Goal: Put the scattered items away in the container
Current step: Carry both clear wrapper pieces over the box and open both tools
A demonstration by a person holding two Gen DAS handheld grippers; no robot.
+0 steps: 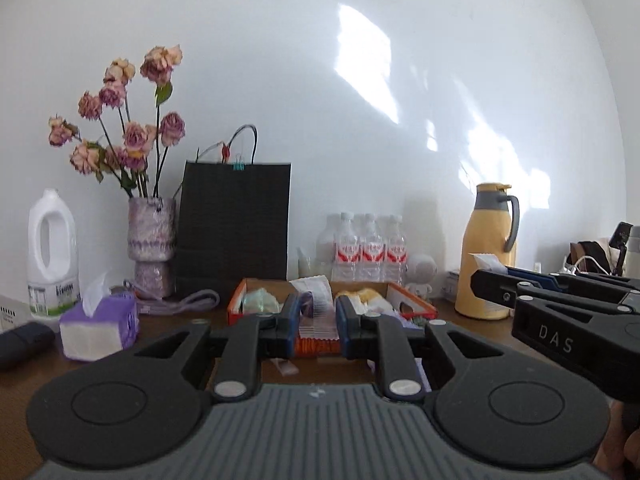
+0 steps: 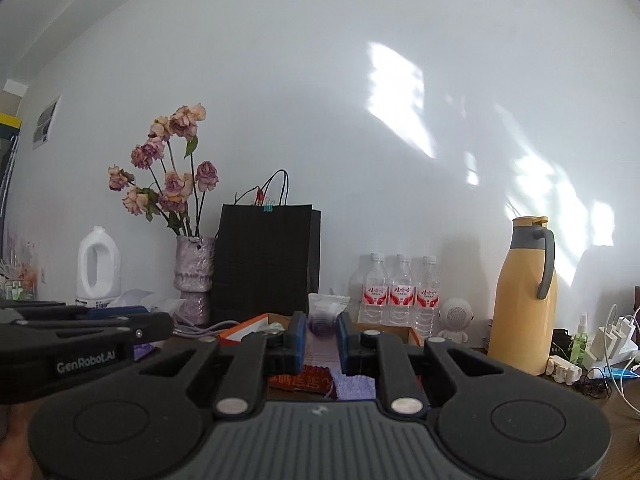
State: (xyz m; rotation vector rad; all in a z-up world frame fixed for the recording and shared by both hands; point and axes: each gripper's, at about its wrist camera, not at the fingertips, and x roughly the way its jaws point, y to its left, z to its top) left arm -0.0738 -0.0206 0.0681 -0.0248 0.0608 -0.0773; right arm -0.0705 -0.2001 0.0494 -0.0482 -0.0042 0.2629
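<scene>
**Packets in both grips, box just ahead**

Left wrist view: left gripper (image 1: pixel 318 320) level over the brown bench (image 1: pixel 24 384), fingers (image 1: pixel 290 316) drawn close on a pale, see-through sachet (image 1: pixel 317 318) standing upright between them. Directly beyond the fingertips, a cardboard box (image 1: pixel 416 309) with orange sides, already holding green, white and yellow packets. On the bench under the fingers, in front of the box, an orange-red packet (image 1: pixel 316 346) lying flat. To the right, the right gripper (image 1: pixel 478 280) seen side-on, closed on a white packet (image 1: pixel 486 261) sticking up above its tip. Left of the box, a purple tissue pack (image 1: pixel 100 330); behind it a white detergent bottle (image 1: pixel 52 256), a mottled vase (image 1: pixel 152 252) of dried roses and a black paper bag (image 1: pixel 234 228). Against the wall behind the box, water bottles (image 1: pixel 372 250); to the right, a yellow jug (image 1: pixel 490 252).

Right wrist view: right gripper (image 2: pixel 319 332) also level, fingers (image 2: pixel 296 336) nearly together, clamping the white packet (image 2: pixel 326 308) with its purple print. Box (image 2: pixel 244 330) just behind the fingertips, mostly hidden by them. Below the fingers, the orange-red packet (image 2: pixel 300 380) flat on the bench (image 2: pixel 624 400). Left gripper (image 2: pixel 170 326) side-on at the left edge, its load hard to make out from here. Yellow jug (image 2: pixel 520 300) well off to the right.
</scene>
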